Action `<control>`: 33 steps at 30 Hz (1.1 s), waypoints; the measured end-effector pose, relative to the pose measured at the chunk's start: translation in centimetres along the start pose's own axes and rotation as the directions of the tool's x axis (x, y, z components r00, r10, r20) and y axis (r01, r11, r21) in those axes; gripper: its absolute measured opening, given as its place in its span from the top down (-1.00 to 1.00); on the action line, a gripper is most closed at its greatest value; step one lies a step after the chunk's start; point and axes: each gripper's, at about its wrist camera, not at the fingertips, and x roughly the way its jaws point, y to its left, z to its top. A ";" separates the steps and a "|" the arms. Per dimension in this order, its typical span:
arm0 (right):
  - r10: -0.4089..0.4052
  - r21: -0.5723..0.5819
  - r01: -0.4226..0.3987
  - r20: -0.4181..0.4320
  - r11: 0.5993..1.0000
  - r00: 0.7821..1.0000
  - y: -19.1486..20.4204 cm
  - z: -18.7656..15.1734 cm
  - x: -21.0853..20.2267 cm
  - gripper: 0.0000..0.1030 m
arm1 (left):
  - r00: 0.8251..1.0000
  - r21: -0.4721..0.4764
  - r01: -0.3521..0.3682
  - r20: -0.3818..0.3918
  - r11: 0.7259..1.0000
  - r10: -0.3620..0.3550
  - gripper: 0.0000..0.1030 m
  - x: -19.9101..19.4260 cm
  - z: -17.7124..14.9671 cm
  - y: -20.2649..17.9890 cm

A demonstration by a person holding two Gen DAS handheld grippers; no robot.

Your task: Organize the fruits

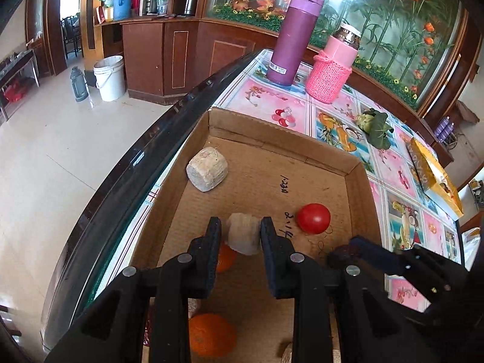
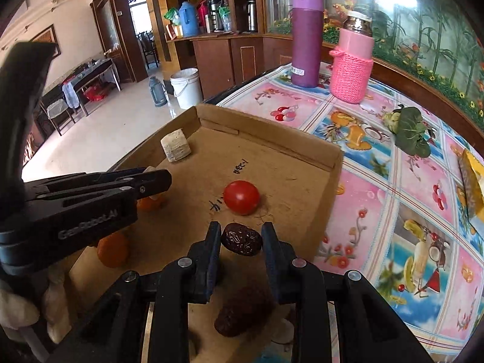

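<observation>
A small white fruit (image 1: 243, 237) is clamped between the jaws of the left gripper (image 1: 240, 236), just above the floor of a cardboard box (image 1: 361, 181). A dark wrinkled date (image 2: 241, 239) is clamped between the jaws of the right gripper (image 2: 241, 240), over the same box. A red tomato (image 2: 241, 197), two oranges (image 1: 211, 338) and a pale block (image 1: 206, 170) are seen lying in the box. The box is set on the bench (image 2: 378, 211), near a purple flask (image 2: 306, 39) and a pink bottle (image 2: 352, 69).

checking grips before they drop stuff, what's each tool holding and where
Left tool: white lump, pinched at its sides. Right tool: dark wrinkled date, pinched at its ends.
</observation>
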 end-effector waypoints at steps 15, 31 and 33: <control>-0.026 0.021 0.024 0.066 0.999 0.997 -0.2 -0.8 -2.4 0.00 | 0.984 -0.005 -0.054 0.173 0.999 0.054 -0.22 -5.9 -1.5 -0.6; -0.201 0.263 0.150 0.178 0.953 0.963 -5.7 -9.0 -12.1 -0.37 | 0.893 0.080 -0.242 0.408 0.967 0.189 -0.79 -11.8 -7.4 -9.5; -0.234 0.279 0.177 0.185 0.944 0.954 -6.1 -9.9 -12.8 -0.45 | 0.894 0.102 -0.247 0.409 0.964 0.185 -0.79 -11.8 -8.0 -10.5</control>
